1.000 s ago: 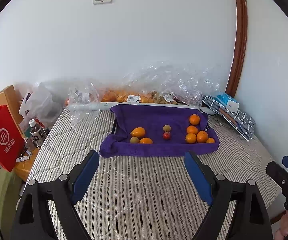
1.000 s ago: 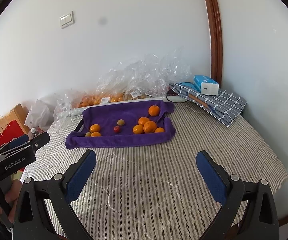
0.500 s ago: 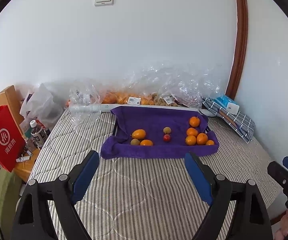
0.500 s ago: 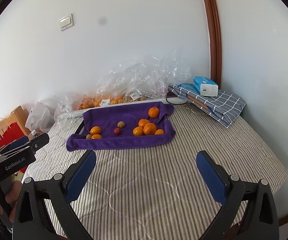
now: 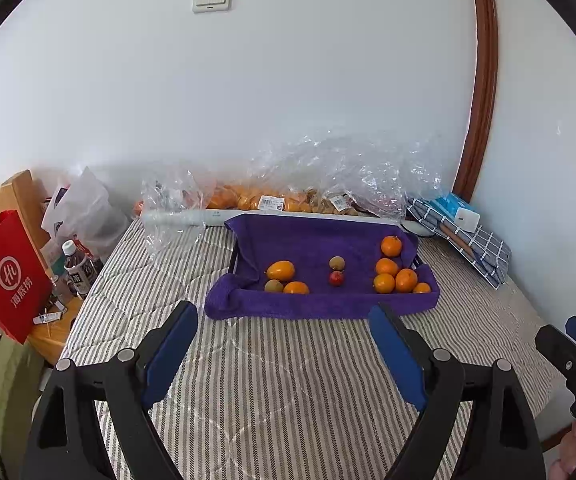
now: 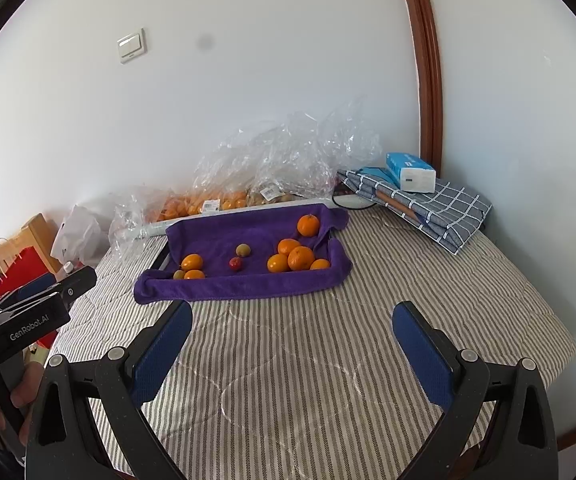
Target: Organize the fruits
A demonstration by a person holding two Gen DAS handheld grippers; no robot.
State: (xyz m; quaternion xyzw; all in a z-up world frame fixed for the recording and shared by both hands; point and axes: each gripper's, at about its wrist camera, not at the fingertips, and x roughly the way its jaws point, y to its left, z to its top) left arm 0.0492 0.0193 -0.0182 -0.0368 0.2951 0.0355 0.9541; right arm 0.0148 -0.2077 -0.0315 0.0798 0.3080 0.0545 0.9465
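A tray lined with a purple towel [image 5: 311, 240] [image 6: 224, 236] lies on the striped bed. On its right side sit several oranges [image 5: 395, 276] [image 6: 295, 256]. On its left lie two orange mangoes [image 5: 280, 270] [image 6: 191, 261] and a green-brown fruit [image 5: 274, 285]. In the middle are a small red fruit [image 5: 336, 278] [image 6: 236, 263] and a kiwi [image 5: 336, 263] [image 6: 243, 249]. My left gripper [image 5: 284, 324] is open and empty, short of the tray's near edge. My right gripper [image 6: 291, 324] is open and empty, also short of the tray.
Clear plastic bags of oranges [image 5: 248, 200] [image 6: 208, 204] lie behind the tray against the wall. A checked cloth with a blue tissue box [image 6: 409, 172] is at the right. A red paper bag [image 5: 4, 276] and a bottle [image 5: 74, 268] stand left of the bed.
Both grippers have pulled back and risen slightly, so the tray sits a little farther off. Nothing on the tray has moved.
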